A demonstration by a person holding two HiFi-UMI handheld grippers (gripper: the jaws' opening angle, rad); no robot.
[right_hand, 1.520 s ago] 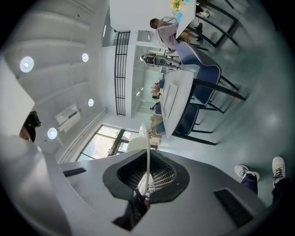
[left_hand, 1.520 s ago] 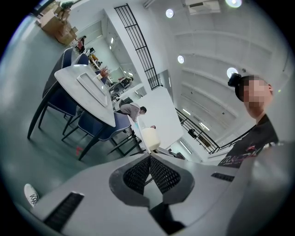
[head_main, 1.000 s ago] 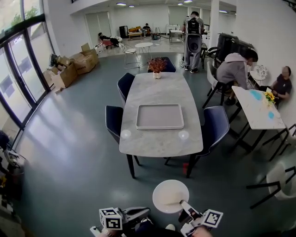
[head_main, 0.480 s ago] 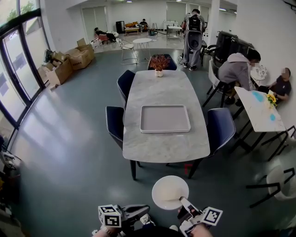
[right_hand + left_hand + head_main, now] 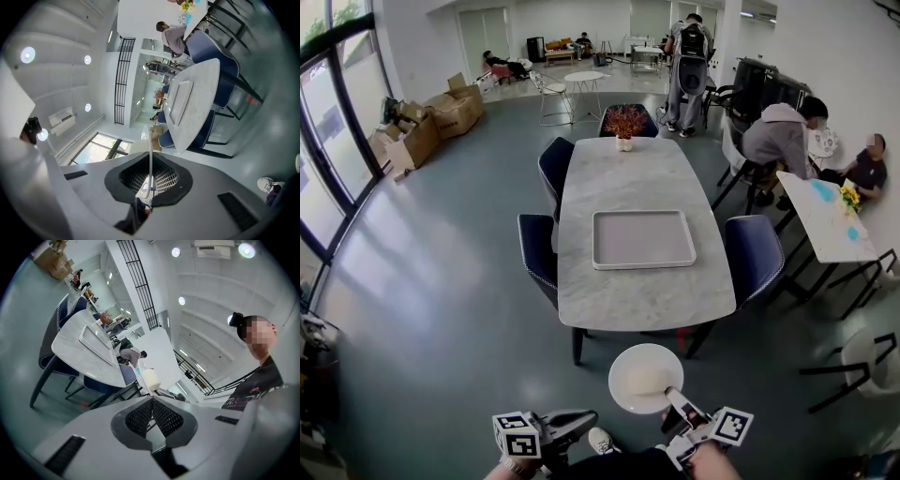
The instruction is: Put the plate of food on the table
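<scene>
Jaws of our right gripper (image 5: 151, 180) pinching the thin rim of a round white plate (image 5: 643, 375) over the glossy grey floor (image 5: 441, 309), our left gripper (image 5: 151, 414) empty, gridded jaws pressed together, beyond, marble table (image 5: 647, 286) bearing a rectangular grey tray (image 5: 643, 239)

A long, grey marbled table (image 5: 645, 292) stands on the grey floor (image 5: 441, 281). A pale rectangular tray (image 5: 644, 240) lies flat at the middle of its surface. A small white vase of reddish plants (image 5: 624, 131) stands at the far edge.
</scene>
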